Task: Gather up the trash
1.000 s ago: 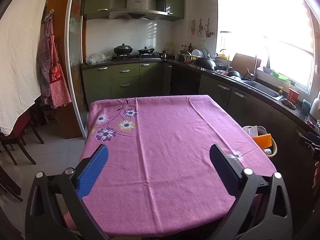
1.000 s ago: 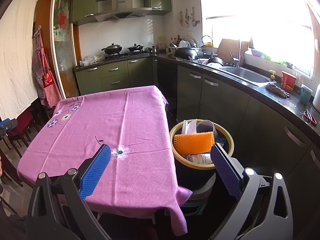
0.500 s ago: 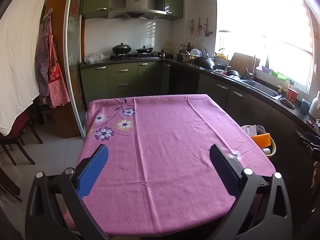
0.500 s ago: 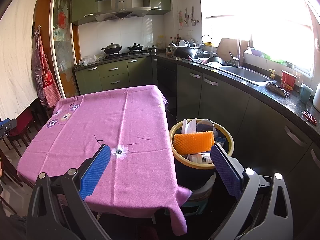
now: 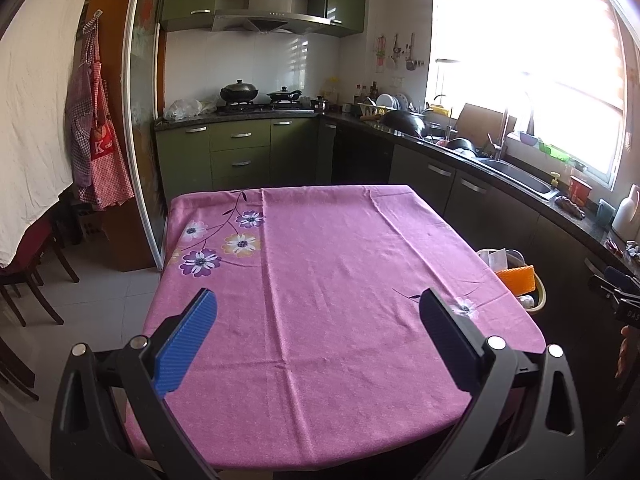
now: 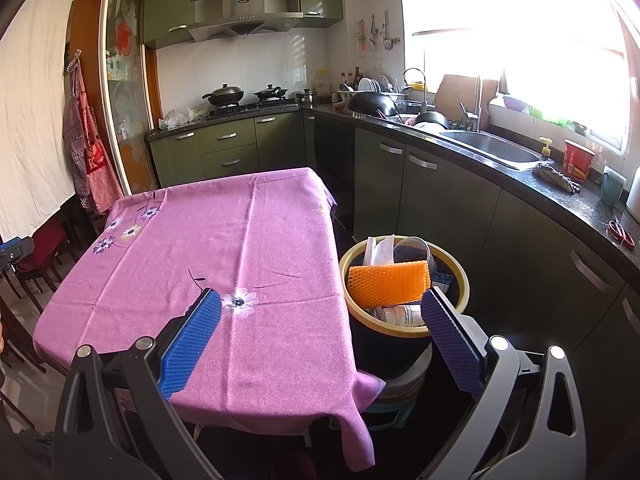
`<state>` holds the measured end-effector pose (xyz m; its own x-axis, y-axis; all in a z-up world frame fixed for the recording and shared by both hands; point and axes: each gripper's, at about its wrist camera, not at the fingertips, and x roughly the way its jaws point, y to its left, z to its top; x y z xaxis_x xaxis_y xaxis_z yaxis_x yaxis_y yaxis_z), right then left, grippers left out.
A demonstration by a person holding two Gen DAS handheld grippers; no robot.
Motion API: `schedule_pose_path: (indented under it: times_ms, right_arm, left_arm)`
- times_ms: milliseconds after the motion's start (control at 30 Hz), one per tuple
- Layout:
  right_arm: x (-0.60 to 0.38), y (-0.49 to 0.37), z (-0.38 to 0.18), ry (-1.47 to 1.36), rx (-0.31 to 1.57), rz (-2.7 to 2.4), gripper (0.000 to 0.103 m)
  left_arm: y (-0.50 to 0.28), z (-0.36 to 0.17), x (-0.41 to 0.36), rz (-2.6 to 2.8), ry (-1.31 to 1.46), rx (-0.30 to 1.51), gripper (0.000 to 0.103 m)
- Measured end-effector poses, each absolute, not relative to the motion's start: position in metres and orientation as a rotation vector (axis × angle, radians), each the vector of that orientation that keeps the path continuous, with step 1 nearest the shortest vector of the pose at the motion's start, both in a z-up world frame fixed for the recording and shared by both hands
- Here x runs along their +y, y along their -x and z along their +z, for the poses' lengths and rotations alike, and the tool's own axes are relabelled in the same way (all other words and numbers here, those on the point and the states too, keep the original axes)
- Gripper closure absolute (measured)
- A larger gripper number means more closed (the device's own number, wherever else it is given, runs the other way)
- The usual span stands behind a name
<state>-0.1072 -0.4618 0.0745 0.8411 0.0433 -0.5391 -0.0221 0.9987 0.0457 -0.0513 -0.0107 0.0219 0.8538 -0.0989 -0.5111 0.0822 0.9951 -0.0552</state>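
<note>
We hold the left claw [image 5: 318,312] spread wide and empty above the near edge of the counter [image 5: 340,280], which wears a pink cloth with flowers [image 5: 220,244] printed near its far left corner. Nothing lies on that cloth. Our right claw [image 6: 320,316] is likewise released, gripping nothing, poised over the counter's near right corner: its left finger [image 6: 192,340] sits over the cloth and its right finger [image 6: 452,340] in front of the trash bin [image 6: 460,280]. The bin stands on the floor just beside the counter's right edge, yellow-rimmed and dark-walled. The trash is inside it: an orange foam net [image 6: 388,280] lies across the top, white paper [image 6: 380,250] sticks up behind it, and a small white bottle [image 6: 404,314] lies below at the near rim. From the left wrist view the same bin [image 5: 538,300] peeks out past the counter's right edge. Further right runs the dark kitchen worktop with its sink [image 6: 492,148].
</note>
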Motion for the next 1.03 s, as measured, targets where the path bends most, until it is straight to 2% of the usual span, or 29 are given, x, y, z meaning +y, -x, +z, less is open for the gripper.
schedule_pose_path:
  times_ms: [767, 1033]
  right_arm:
    - [-0.463, 0.106, 0.066, -0.04, 0.577, 0.034, 0.005]
    - [-0.463, 0.091, 0.062, -0.039, 0.595, 0.043, 0.005]
  left_arm:
    - [0.04, 0.018, -0.012, -0.109, 0.059, 0.536, 0.006]
    - [-0.001, 0.009, 0.001, -0.094, 0.092, 0.61, 0.006]
